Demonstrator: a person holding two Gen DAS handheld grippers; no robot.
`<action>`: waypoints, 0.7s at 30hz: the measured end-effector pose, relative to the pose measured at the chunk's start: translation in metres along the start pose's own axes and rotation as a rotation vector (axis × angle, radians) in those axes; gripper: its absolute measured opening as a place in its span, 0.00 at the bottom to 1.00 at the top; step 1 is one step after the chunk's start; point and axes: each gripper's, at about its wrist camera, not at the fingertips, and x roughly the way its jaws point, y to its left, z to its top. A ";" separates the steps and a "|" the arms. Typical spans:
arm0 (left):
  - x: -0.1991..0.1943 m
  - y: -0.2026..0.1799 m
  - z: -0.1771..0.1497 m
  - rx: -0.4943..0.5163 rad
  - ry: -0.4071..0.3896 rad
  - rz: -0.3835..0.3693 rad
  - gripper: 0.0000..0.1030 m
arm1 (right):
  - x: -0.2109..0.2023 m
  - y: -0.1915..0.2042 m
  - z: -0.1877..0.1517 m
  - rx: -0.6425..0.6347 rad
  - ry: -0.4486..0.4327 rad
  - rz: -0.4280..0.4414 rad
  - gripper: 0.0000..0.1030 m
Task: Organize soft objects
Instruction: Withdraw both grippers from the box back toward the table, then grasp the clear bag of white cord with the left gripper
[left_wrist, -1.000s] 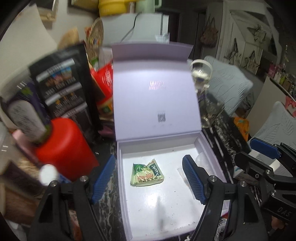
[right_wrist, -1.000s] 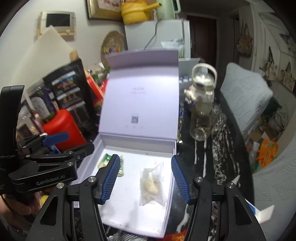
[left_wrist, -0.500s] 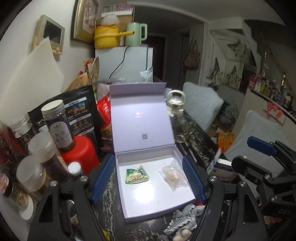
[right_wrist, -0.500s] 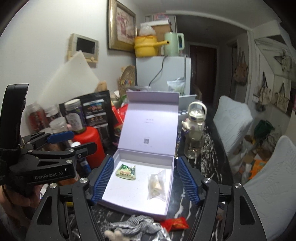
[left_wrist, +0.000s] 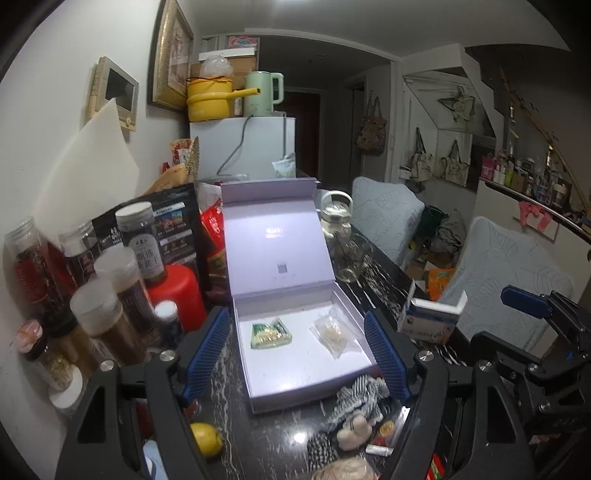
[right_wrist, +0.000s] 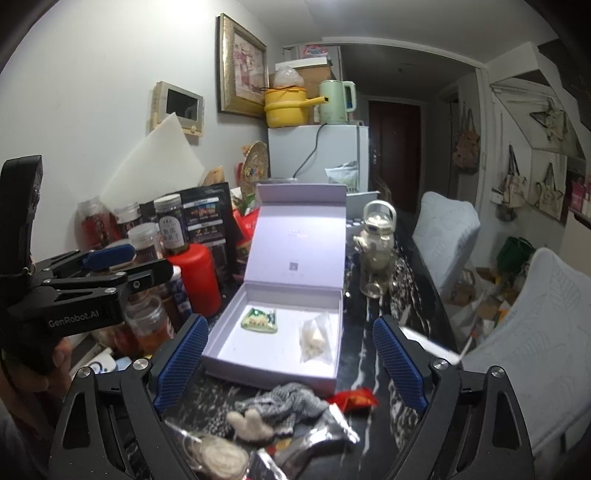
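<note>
Your right gripper (right_wrist: 290, 363) is empty, jaws opening; your left gripper (left_wrist: 295, 356) is spread wide, also empty. Nearest, just below both: a checkered plush toy (right_wrist: 280, 406) on the dark marble table (left_wrist: 258, 432). Beyond it, the open lavender box (left_wrist: 314, 387), lid upright. Inside, a green snack packet (left_wrist: 270, 333) on the left, long axis crosswise; a clear bag (left_wrist: 334, 332) on the right, long axis pointing away. Only the left view shows the lemon (left_wrist: 206, 439); only the right shows a red wrapper (right_wrist: 352, 398).
</note>
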 end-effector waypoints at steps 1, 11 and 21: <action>-0.001 0.000 -0.003 0.003 0.003 -0.006 0.73 | -0.002 0.001 -0.004 0.002 0.001 -0.005 0.89; -0.010 -0.008 -0.045 0.023 0.033 -0.113 0.73 | -0.017 0.005 -0.051 0.049 0.027 -0.044 0.89; 0.014 -0.021 -0.093 0.045 0.167 -0.188 0.73 | -0.008 0.007 -0.104 0.080 0.122 -0.041 0.89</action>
